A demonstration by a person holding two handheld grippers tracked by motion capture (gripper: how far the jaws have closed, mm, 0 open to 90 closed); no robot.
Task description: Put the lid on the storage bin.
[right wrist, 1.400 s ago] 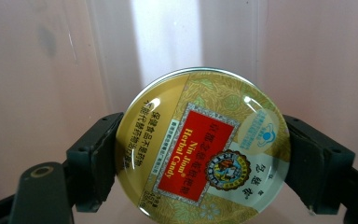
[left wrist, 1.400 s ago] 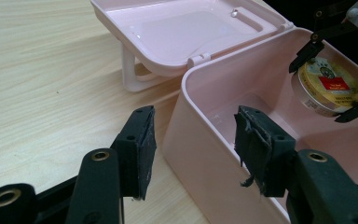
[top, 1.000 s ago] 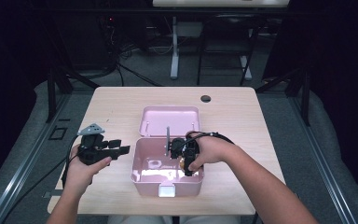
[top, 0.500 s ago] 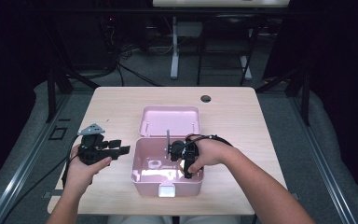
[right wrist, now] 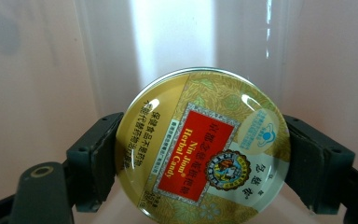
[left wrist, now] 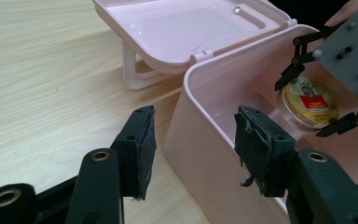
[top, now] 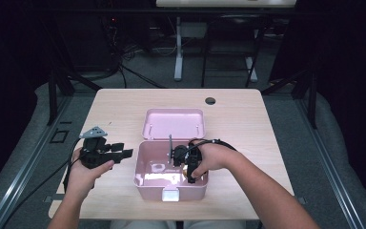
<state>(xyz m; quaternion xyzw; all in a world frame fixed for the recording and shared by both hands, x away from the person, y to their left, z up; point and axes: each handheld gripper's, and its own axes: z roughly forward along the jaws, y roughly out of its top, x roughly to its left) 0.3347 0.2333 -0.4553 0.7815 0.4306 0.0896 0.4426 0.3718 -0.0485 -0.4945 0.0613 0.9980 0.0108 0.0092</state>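
Currently: table fills centre of high view; pink box lower centre, lid swung back behind it. Right gripper is inside box, jaws clamped on round candy tin, tin mid-frame in right gripper view. Left gripper at lower left, jaws apart, holding nothing, just beside box wall. Step judged: placing tin in box. Next: lower to floor, release, w/draw clear of rim.
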